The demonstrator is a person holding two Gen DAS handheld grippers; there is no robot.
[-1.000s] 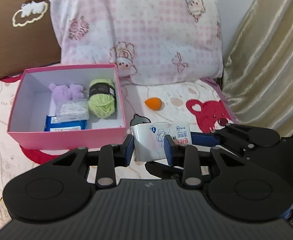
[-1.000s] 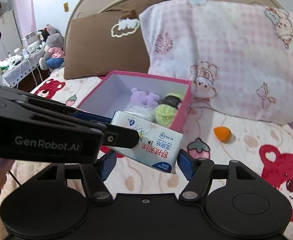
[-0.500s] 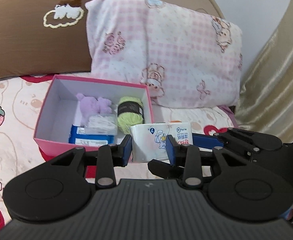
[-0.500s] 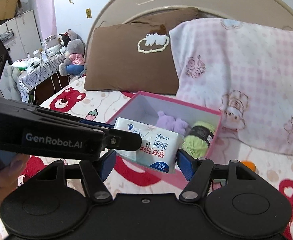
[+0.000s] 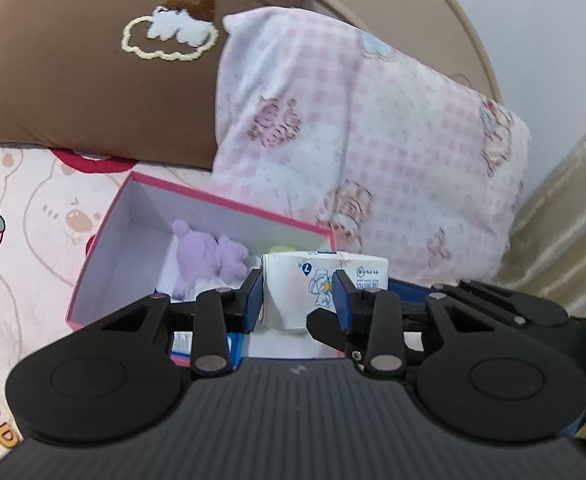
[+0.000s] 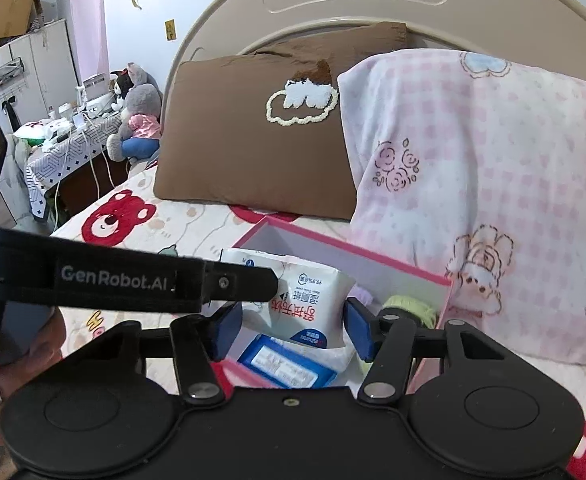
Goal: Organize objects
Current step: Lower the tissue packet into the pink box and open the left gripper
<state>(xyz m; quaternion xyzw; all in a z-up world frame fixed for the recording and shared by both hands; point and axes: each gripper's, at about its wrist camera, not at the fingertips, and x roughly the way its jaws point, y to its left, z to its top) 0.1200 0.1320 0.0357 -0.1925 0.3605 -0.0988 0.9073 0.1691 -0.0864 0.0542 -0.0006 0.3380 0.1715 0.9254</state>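
Wipes pack over the box, not yet dropped.

The wipes pack [image 5: 313,292] hung above the pink box [image 5: 105,264], pinched in the left gripper [image 5: 296,295]; the right gripper [image 6: 291,330] was closing around it, pads apparently not touching. Purple plush [image 5: 209,258], green yarn [image 6: 411,306] and blue packet [image 6: 289,364] were already inside. Release remained.

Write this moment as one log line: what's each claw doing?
left gripper: shut on tissue pack | right gripper: closing around pack, not yet gripping | place: above pink box | box holds: purple plush toy
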